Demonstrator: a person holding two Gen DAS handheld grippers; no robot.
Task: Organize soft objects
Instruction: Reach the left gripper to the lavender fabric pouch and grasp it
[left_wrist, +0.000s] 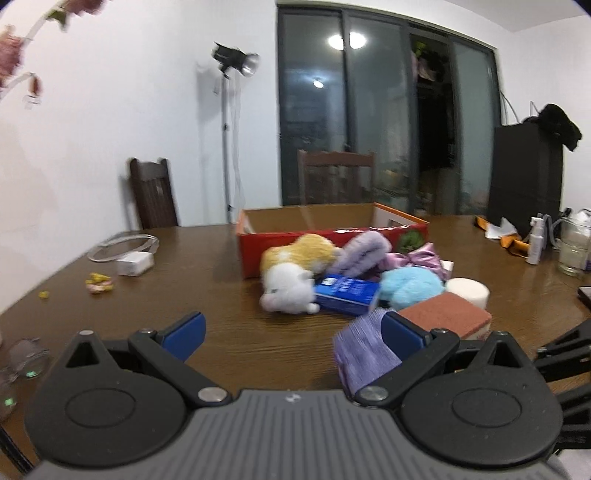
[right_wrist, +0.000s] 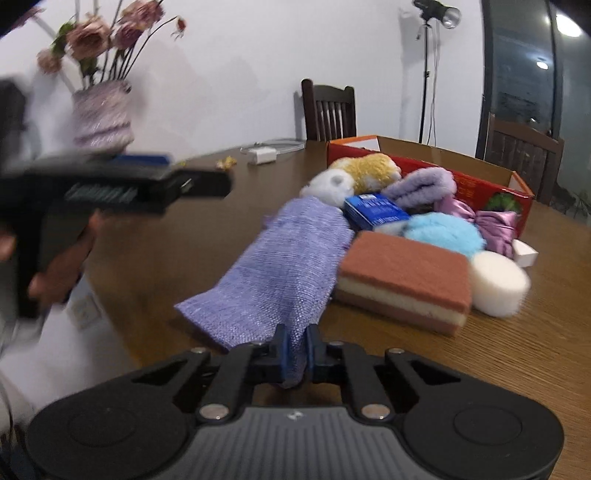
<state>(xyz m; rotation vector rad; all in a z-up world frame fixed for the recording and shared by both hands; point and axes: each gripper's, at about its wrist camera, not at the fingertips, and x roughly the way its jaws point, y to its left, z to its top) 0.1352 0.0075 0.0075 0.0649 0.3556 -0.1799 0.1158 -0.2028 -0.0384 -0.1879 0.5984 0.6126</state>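
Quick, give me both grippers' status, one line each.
Left gripper: open, nothing between its pads.
Right gripper: shut on the purple cloth, pinching its near edge.

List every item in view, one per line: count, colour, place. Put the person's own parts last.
cardboard box: 1, red outside, table's far middle
plush toy: 1, yellow and white, before the box
rolled towel: 1, lilac, against the box
satin bow: 1, pink-purple, by the box
blue packet: 1, beside the plush
fluffy puff: 1, light blue
layered sponge: 1, brown and cream, near front
round sponge: 1, white
mesh cloth: 1, lavender, lifted at one end
charger: 1, white, table's left
vase of flowers: 1, purple
chairs: 2, dark wood
left gripper: open
right gripper: shut on mesh cloth
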